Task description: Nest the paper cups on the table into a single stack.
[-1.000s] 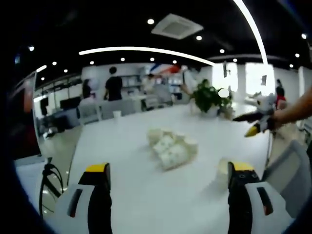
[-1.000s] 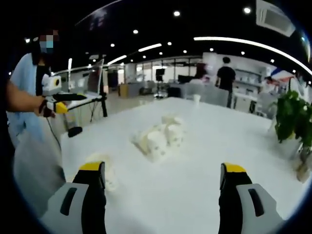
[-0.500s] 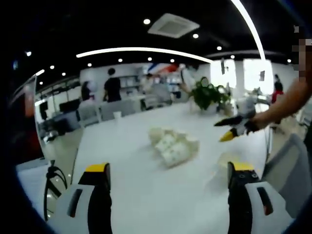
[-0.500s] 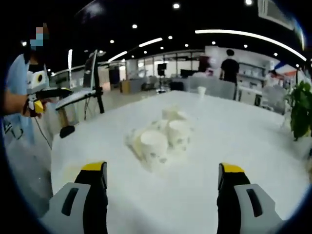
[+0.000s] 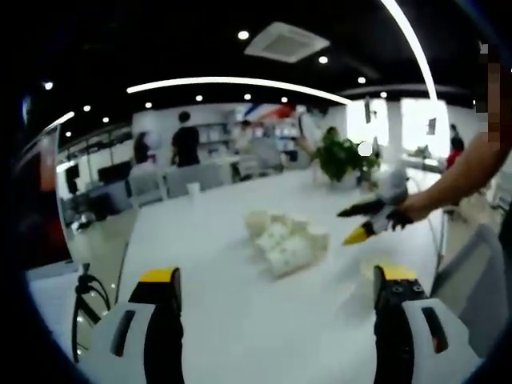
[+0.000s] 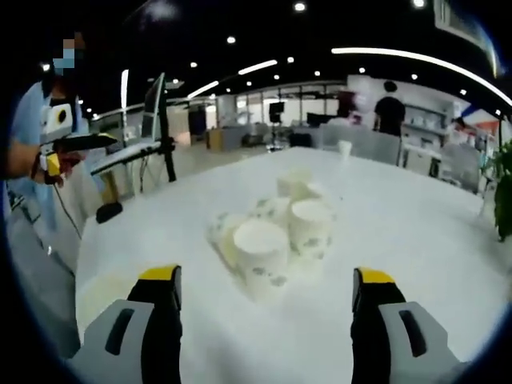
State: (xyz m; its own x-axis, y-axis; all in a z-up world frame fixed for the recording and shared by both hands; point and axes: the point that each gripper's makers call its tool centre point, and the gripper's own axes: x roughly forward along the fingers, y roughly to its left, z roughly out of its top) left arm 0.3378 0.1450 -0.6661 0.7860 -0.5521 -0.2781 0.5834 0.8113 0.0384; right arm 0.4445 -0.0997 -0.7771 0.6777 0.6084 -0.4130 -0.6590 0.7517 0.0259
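We had the paper cups (image 6: 276, 240) clustered upright and touching near the middle of the white table (image 6: 416, 232), straight ahead of our right gripper (image 6: 264, 320). Its fingers (image 6: 164, 300) stood wide apart and held nothing. In the left gripper view the cups (image 5: 286, 242) sat ahead, the right gripper (image 5: 360, 224) near them on the right. Our left gripper (image 5: 276, 320) was spread wide too, empty. A plant (image 5: 344, 158) stood beyond.

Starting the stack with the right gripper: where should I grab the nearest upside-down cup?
Take the nearest cup by its side wall, just under the flat upturned base, coming from the right gripper's open near side. It stands inverted, and other cups crowd behind it.
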